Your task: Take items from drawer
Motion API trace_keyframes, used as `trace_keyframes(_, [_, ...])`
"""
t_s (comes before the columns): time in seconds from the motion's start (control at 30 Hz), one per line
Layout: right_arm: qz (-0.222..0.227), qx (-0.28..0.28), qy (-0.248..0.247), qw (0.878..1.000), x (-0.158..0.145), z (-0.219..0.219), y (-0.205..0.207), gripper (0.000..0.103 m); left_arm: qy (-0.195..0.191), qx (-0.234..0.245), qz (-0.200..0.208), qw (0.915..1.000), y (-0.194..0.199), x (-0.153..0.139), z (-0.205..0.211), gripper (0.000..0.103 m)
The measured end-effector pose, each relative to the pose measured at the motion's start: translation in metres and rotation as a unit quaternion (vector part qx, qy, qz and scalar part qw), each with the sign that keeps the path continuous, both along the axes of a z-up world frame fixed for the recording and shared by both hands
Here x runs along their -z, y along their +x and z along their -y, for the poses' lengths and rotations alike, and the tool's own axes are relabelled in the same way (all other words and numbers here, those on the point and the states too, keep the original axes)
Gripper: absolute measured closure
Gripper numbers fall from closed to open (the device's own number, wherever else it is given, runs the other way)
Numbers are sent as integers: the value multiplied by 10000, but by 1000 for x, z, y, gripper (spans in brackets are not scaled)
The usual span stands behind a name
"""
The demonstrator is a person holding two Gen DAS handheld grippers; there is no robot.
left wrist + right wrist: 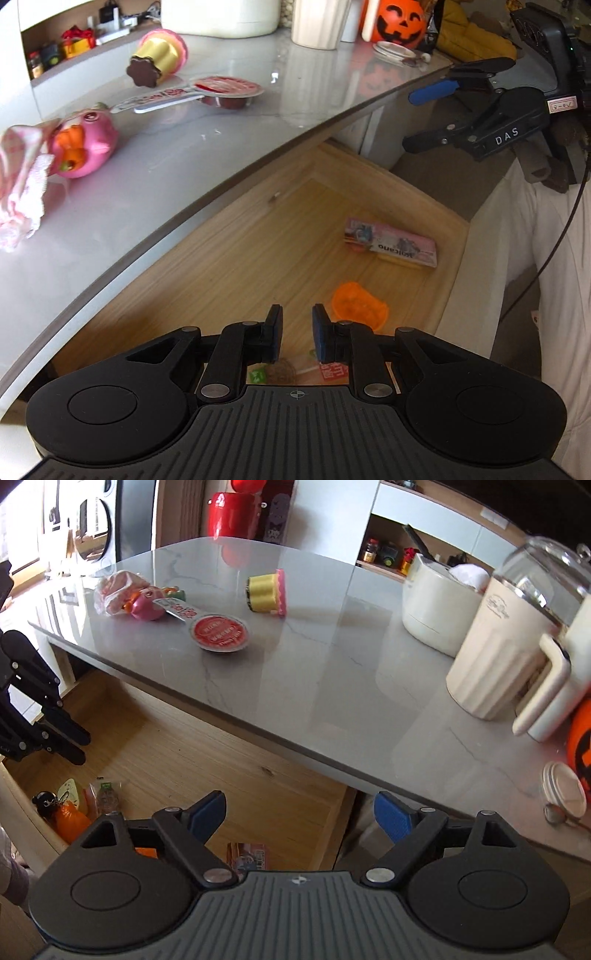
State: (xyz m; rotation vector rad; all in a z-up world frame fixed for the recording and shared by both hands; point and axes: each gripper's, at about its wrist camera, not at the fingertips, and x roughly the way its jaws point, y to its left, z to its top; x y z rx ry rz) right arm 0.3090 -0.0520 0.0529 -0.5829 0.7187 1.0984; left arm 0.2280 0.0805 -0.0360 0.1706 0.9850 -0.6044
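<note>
Left gripper (297, 334) is hanging over the open drawer (229, 258), jaws parted a little and gripping nothing. The orange toy (358, 304) is sitting just past its tips at about 1 o'clock, so the left looks nearer. The pink packet (391, 242) is lying farther up, long axis running 10 to 4. The right gripper (299, 818) is gaping wide, empty too, with the countertop (221, 122) edge overhanging.

The left hand-held gripper (297, 334) hides a packet (332, 371) in the drawer (221, 266).
</note>
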Motion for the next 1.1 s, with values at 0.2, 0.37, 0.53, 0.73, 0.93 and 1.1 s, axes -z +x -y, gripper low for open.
trace_keyframes(0.2, [-340, 300, 229, 9987, -2, 8, 20, 11, -56, 585, -636, 9962, 15, 15, 41, 84])
trace_keyframes(0.37, [-348, 321, 142, 9988, -1, 8, 20, 9, 664, 593, -957, 9914, 35, 44, 76, 84])
trace_keyframes(0.53, [-361, 205, 195, 9989, -3, 13, 18, 6, 833, 522, -1199, 9879, 51, 69, 81, 84])
trace_keyframes(0.73, [-624, 198, 124, 9978, -1, 20, 23, 5, 543, 696, -1599, 9832, 67, 89, 88, 84])
trace_keyframes(0.93, [-773, -352, -126, 9963, -5, 14, 26, 20, 210, 1091, -2135, 9706, 64, 94, 95, 91])
trace_keyframes(1.1, [-493, -1189, -792, 9885, 2, -5, 13, 53, 465, 974, -1783, 9780, 51, 78, 89, 96])
